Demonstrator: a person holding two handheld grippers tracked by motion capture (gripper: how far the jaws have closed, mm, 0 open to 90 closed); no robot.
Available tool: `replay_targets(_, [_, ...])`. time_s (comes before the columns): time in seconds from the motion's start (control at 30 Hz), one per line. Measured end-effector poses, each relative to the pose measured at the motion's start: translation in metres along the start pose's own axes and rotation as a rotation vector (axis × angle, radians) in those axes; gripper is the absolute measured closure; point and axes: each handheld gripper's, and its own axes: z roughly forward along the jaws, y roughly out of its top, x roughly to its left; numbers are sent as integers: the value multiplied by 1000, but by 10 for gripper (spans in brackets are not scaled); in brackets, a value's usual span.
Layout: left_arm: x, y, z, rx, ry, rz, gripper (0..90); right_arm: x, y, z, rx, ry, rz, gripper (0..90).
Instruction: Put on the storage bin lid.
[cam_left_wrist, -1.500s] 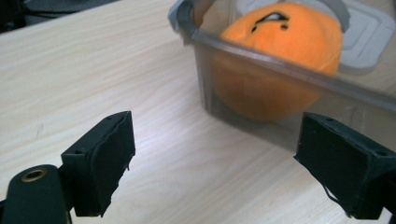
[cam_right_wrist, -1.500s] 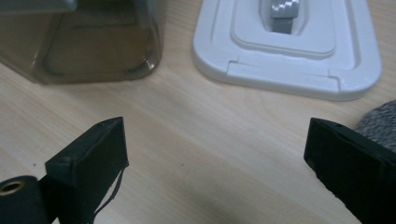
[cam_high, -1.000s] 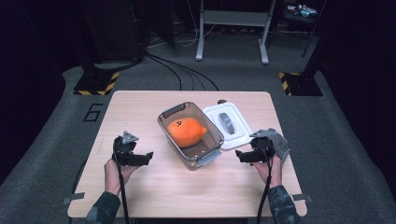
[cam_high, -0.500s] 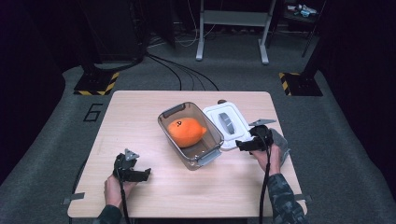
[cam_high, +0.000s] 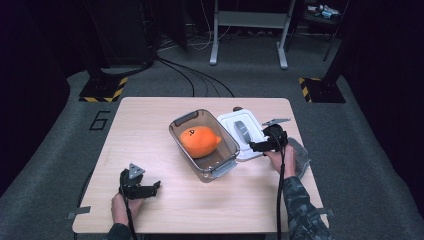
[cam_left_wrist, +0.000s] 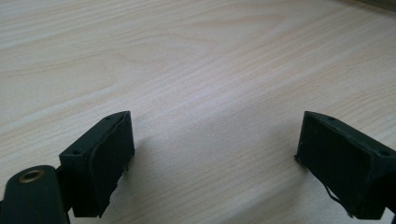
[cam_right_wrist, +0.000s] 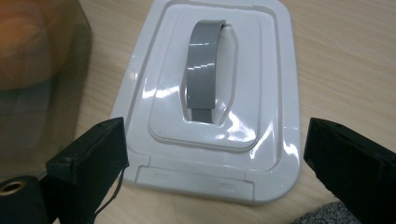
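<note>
Table (cam_high: 150, 125): bare wood beneath our left gripper (cam_high: 147, 189), jaws spread, holding nothing, at 7 o'clock | Bin (cam_high: 176, 131): centre, orange toy (cam_high: 199, 141) inside, uncovered | Lid (cam_right_wrist: 261, 154): at 3 o'clock of bin, touching it | Right gripper (cam_right_wrist: 215, 161): jaws wide, empty, over lid's near edge | Risk: glossy lid may slip or skate into bin if we pinch the thin rim off-centre; grey handle (cam_right_wrist: 204, 70) looks safer.

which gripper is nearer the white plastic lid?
Right. The right gripper is at the white plastic lid; the left gripper sits near the table's front edge.
</note>
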Motion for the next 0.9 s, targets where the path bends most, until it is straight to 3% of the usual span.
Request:
replay_targets(0.03, [0,0,0,0,1,-2,108,0,1,2,6,-5,-10,53])
replay_targets(0.1, [0,0,0,-3,3,-3,108,1,5,7,19,17,15,53])
replay_targets(0.33, [-1,0,0,-6,7,-2,108,0,13,20,26,8,21,70])
replay_targets(0.5, [-1,0,-1,6,8,18,108,-3,21,32,34,26,35,88])
replay_targets(0.67, [-1,0,-1,6,11,19,108,1,25,45,48,-1,6,143])
replay_targets(0.9, [-3,0,-1,-1,21,28,108,4,34,68,70,11,9,239])
